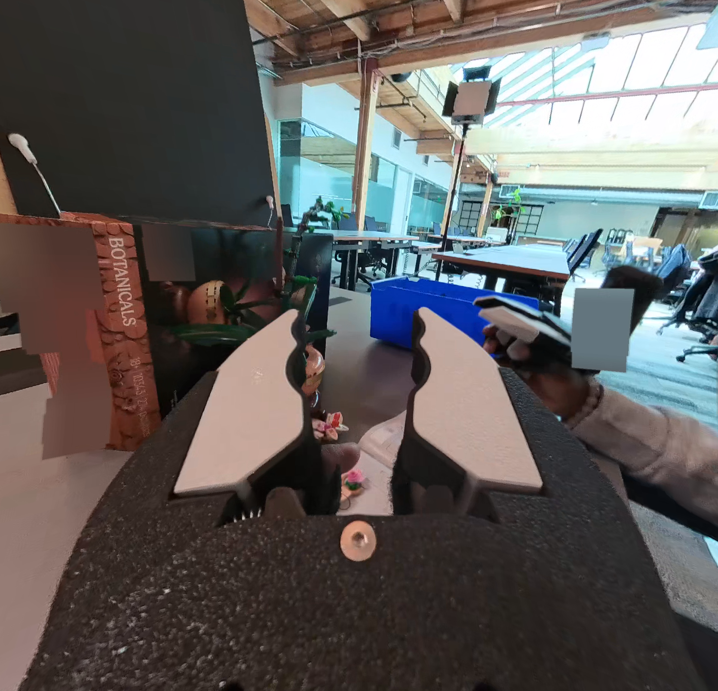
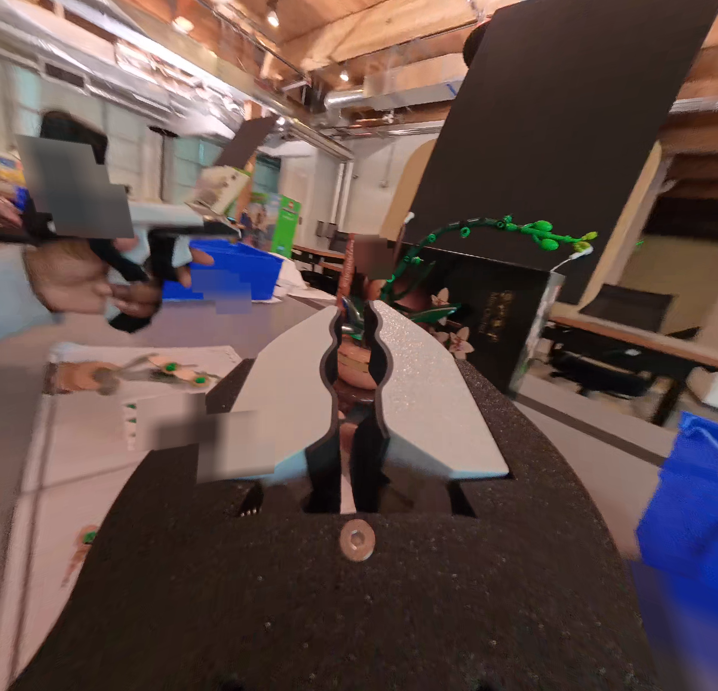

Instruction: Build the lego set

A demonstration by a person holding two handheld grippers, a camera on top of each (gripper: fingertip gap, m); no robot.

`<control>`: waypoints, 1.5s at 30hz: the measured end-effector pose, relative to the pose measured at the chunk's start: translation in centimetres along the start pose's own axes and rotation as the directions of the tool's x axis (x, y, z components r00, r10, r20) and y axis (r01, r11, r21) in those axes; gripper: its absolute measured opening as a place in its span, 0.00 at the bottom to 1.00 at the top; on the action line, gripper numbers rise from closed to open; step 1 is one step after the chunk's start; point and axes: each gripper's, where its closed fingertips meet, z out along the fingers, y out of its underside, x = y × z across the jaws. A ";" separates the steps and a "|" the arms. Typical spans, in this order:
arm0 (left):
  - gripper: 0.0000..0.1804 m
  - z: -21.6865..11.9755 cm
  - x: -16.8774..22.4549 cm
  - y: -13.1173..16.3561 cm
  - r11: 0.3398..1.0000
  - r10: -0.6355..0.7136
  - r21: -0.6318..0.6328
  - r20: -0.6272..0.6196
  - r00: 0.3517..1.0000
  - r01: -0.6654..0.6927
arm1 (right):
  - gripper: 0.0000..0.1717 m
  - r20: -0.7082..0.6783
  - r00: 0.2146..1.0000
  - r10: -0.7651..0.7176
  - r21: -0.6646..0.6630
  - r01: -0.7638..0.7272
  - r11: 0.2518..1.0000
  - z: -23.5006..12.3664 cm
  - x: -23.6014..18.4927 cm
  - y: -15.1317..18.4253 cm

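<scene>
The left wrist view shows the left claw (image 1: 357,322) standing wide open with nothing between its fingers, above the grey bench (image 1: 361,361). Only this view shows the small pink and white flower pieces (image 1: 330,425) lying on the bench below the claw, and a long room with desks (image 1: 505,260) and a lamp on a stand (image 1: 470,101) behind. The right claw (image 1: 485,311) appears here at the right, held by a hand (image 1: 559,388).

The right wrist view shows the right claw (image 2: 355,315) almost closed, with only a narrow slit between the fingers; I cannot tell if it holds something. Just behind the slit stands the toy plant in a brown pot (image 2: 351,365), with a curved green stem (image 2: 466,225) that only this view shows fully. An open booklet (image 2: 136,361) lies at the left.

A blue bin (image 1: 408,315) stands on the bench; its inside is hidden. A dark box (image 2: 505,303) stands behind the plant, before a black board (image 1: 136,89). The ceiling is of wood.
</scene>
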 end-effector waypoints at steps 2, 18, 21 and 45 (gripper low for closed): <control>0.30 0.5 0.0 -0.6 1.000 -0.023 0.000 0.011 1.000 0.023 | 0.05 -0.031 0.998 -0.054 -0.025 0.054 0.998 0.2 0.1 0.6; 0.40 2.6 -3.9 -1.6 0.999 -0.040 0.011 0.279 0.960 0.039 | 0.15 -0.211 0.977 0.033 -0.169 -0.070 0.983 -1.2 3.5 2.4; 0.41 2.9 -5.4 -1.8 1.000 -0.020 0.005 0.366 0.930 0.020 | 0.13 -0.262 0.964 0.039 -0.156 -0.082 0.984 -1.2 4.4 2.1; 0.37 2.4 2.4 0.3 0.898 0.321 -0.339 0.070 0.945 -0.280 | 0.14 -0.158 0.978 -0.137 -0.297 0.085 0.951 -1.3 0.2 -0.4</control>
